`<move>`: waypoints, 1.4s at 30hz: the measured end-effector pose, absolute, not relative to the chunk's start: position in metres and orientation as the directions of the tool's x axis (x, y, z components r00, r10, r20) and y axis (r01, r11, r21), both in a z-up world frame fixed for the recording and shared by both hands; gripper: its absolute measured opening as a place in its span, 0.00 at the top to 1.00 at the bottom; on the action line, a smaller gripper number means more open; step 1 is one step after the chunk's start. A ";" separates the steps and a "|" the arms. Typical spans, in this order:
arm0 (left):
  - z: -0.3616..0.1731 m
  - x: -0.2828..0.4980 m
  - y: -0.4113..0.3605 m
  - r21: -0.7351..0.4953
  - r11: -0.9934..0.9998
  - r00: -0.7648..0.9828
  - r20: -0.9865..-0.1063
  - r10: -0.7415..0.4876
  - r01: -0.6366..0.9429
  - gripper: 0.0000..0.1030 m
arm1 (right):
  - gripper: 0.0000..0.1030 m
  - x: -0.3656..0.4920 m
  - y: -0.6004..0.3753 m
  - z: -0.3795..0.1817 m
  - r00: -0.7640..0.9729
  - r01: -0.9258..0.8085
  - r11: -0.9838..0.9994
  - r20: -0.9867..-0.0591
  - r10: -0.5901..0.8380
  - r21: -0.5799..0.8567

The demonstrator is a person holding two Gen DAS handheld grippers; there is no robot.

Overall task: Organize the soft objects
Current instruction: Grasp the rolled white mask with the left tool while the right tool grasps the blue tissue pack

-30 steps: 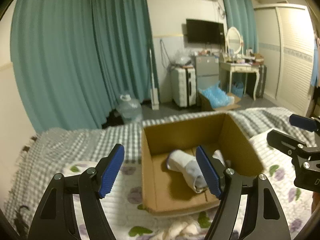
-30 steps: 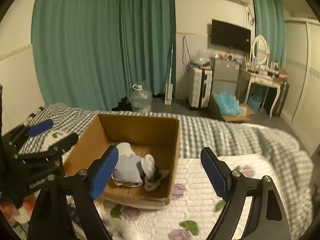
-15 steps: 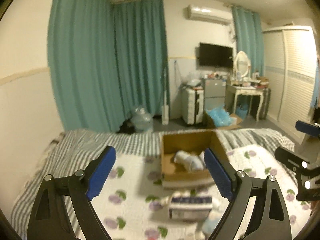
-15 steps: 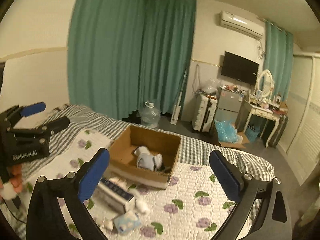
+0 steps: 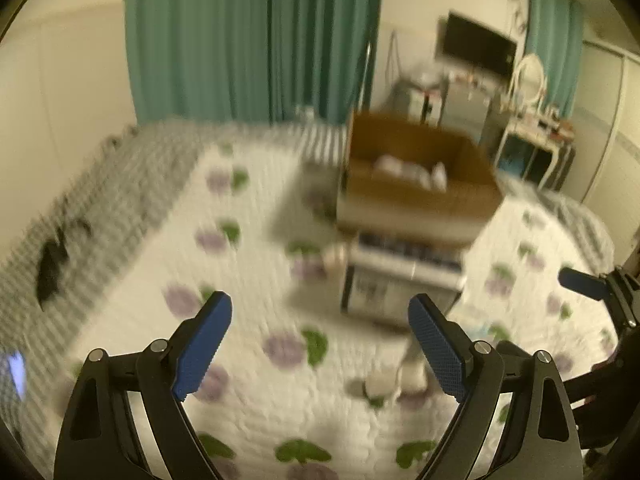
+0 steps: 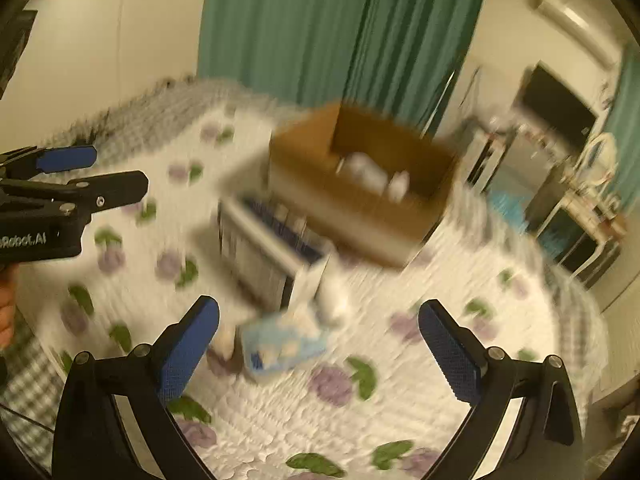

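Note:
Both views are motion-blurred. A brown cardboard box (image 5: 420,176) (image 6: 360,184) stands on the flowered quilt with pale soft items (image 5: 408,168) inside. In front of it lies a white and blue tissue pack (image 5: 396,276) (image 6: 264,248). A light blue soft packet (image 6: 280,344) and a small white soft item (image 6: 332,300) lie nearer. My left gripper (image 5: 320,340) is open and empty above the quilt. My right gripper (image 6: 320,344) is open and empty above the blue packet.
The bed has a white flowered quilt (image 5: 248,280) over a grey checked blanket (image 5: 80,200). Teal curtains (image 5: 248,40), a TV (image 5: 476,48) and a dressing table (image 5: 536,136) stand beyond. The left gripper also shows at the left in the right wrist view (image 6: 68,176).
Both grippers have pulled back from the box and now tilt down toward the quilt, closer to the loose items in front of the box. Both stay open.

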State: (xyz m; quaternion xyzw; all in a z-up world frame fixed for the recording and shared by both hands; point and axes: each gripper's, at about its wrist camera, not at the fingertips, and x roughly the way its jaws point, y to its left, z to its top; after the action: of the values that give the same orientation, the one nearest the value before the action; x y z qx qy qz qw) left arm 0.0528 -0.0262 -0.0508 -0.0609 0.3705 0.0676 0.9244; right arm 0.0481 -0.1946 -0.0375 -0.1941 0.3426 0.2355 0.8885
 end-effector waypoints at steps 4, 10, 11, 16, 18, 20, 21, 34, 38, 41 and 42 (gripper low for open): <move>-0.095 0.055 -0.036 -0.034 0.981 0.652 -0.752 0.102 -0.192 0.12 | 0.02 0.056 -0.190 -0.089 0.585 -0.606 0.765 -0.774 0.243 -0.217; -0.126 0.058 -0.043 -0.028 0.982 0.598 -0.796 0.092 -0.187 0.12 | 0.02 0.064 -0.180 -0.118 0.561 -0.674 0.681 -0.798 0.222 -0.284; -0.127 0.058 -0.043 -0.033 0.982 0.595 -0.799 0.085 -0.184 0.12 | 0.02 0.067 -0.181 -0.120 0.548 -0.683 0.679 -0.804 0.233 -0.269; -0.129 0.060 -0.048 -0.054 0.986 0.576 -0.816 0.048 -0.159 0.12 | 0.29 0.080 -0.182 -0.128 0.506 -0.704 0.678 -0.818 0.273 -0.209; -0.126 0.060 -0.053 -0.051 0.989 0.583 -0.812 0.040 -0.139 0.12 | 0.30 0.082 -0.185 -0.125 0.503 -0.699 0.690 -0.815 0.289 -0.186; -0.123 0.059 -0.058 -0.055 0.991 0.587 -0.809 0.026 -0.120 0.12 | 0.30 0.081 -0.192 -0.118 0.522 -0.682 0.709 -0.798 0.300 -0.179; -0.122 0.058 -0.061 -0.070 0.992 0.588 -0.809 0.002 -0.101 0.12 | 0.30 0.080 -0.197 -0.113 0.538 -0.665 0.726 -0.787 0.302 -0.176; -0.160 0.087 -0.075 -0.210 0.976 0.486 -0.860 -0.155 -0.062 0.31 | 0.30 0.093 -0.246 -0.082 0.619 -0.492 0.869 -0.725 0.301 -0.059; -0.156 0.083 -0.079 -0.205 0.978 0.496 -0.853 -0.163 -0.030 0.45 | 0.30 0.092 -0.246 -0.083 0.625 -0.479 0.876 -0.725 0.288 -0.065; -0.152 0.080 -0.078 -0.207 0.978 0.507 -0.845 -0.169 -0.020 0.46 | 0.30 0.087 -0.245 -0.081 0.635 -0.468 0.882 -0.718 0.284 -0.065; -0.149 0.078 -0.077 -0.201 0.980 0.515 -0.841 -0.165 -0.015 0.46 | 0.30 0.085 -0.245 -0.080 0.641 -0.462 0.885 -0.714 0.281 -0.066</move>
State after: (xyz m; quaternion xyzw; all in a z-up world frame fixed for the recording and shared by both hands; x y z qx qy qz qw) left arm 0.0778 -0.0766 -0.1487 -0.0915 0.4905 -0.0432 0.8656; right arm 0.0851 -0.2449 -0.0799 -0.1220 0.3698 0.2070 0.8975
